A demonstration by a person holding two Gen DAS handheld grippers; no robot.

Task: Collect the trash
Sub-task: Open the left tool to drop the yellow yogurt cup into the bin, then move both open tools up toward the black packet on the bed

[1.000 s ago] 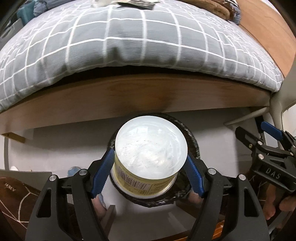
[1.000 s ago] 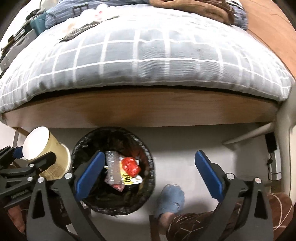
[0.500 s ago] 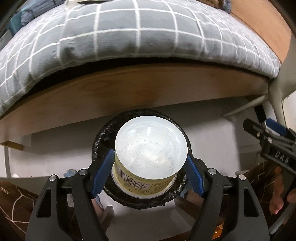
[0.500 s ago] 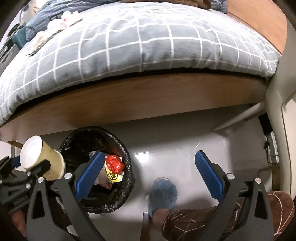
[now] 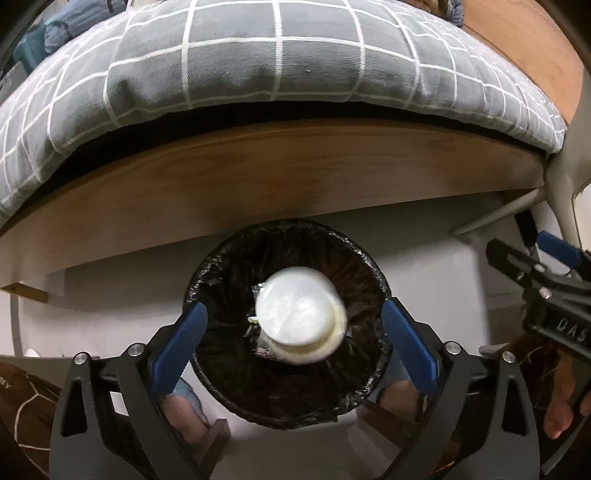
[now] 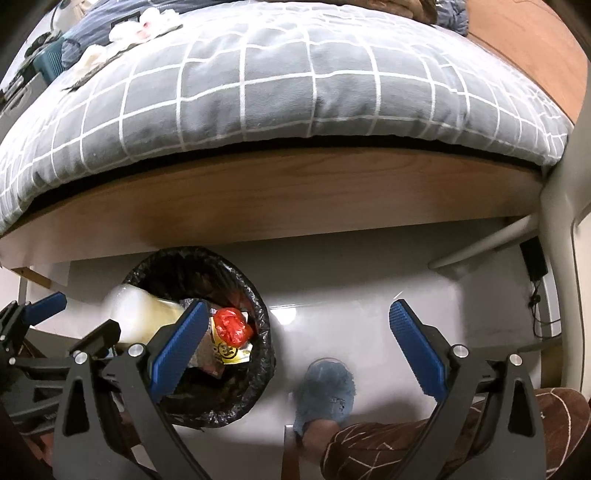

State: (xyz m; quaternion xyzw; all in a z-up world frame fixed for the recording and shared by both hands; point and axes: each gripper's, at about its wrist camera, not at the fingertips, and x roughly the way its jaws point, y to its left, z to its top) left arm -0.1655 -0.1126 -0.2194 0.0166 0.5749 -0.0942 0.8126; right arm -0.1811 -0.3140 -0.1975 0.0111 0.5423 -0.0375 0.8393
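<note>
A yellow paper cup (image 5: 301,319) with a white lid is blurred, free of my fingers, over the mouth of the black-lined trash bin (image 5: 207,273). My left gripper (image 5: 293,345) is open and empty right above the bin. In the right wrist view the cup (image 6: 142,314) hangs tilted at the bin's left rim, above the bin (image 6: 258,354) that holds a red wad (image 6: 232,326) and a yellow wrapper (image 6: 229,352). My right gripper (image 6: 295,347) is open and empty over the floor right of the bin.
A bed with a grey checked quilt (image 5: 258,59) and wooden side board (image 5: 280,177) stands just behind the bin. White scraps (image 6: 144,24) lie on the bed's far left. A blue slipper (image 6: 327,391) and a leg are on the floor near my right gripper.
My left gripper opened and let go of the cup, which now drops toward the bin. Both grippers have moved closer to the bed.
</note>
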